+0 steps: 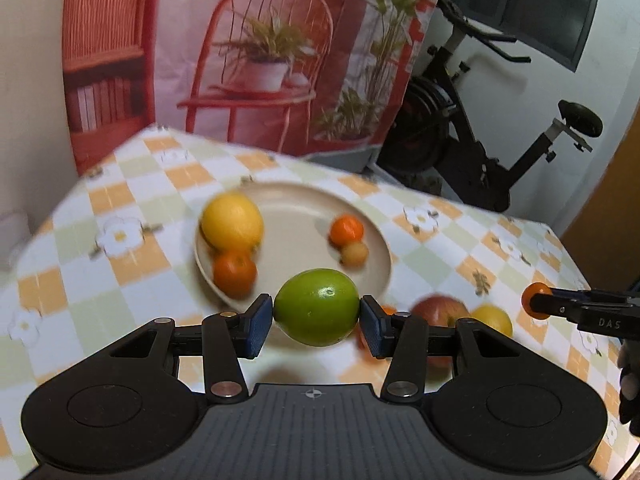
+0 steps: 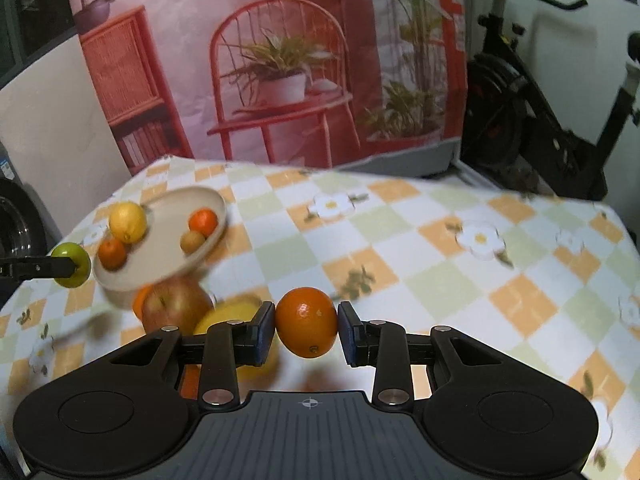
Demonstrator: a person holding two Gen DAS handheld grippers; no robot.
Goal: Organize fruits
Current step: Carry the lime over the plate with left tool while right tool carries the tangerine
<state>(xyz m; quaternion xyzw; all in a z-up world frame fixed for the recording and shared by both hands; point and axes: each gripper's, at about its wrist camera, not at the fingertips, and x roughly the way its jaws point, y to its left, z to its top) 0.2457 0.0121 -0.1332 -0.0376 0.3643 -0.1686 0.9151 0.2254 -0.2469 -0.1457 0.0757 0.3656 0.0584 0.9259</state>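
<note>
My left gripper point(image 1: 316, 320) is shut on a green apple point(image 1: 316, 306) and holds it above the table, just in front of the beige plate point(image 1: 298, 236). The plate holds a lemon point(image 1: 232, 222), two small oranges point(image 1: 234, 272) point(image 1: 346, 231) and a small tan fruit point(image 1: 354, 254). My right gripper point(image 2: 307, 330) is shut on an orange point(image 2: 307, 322), held above the cloth right of the plate point(image 2: 168, 248). A red apple point(image 2: 176, 306), a yellow fruit point(image 2: 232, 314) and another orange point(image 2: 141, 300) lie on the table between plate and right gripper.
The table has a checked cloth with flowers point(image 2: 400, 264). A printed backdrop with a red chair point(image 1: 260, 60) hangs behind it. An exercise bike point(image 1: 480, 120) stands at the back right. The table's far edge runs just behind the plate.
</note>
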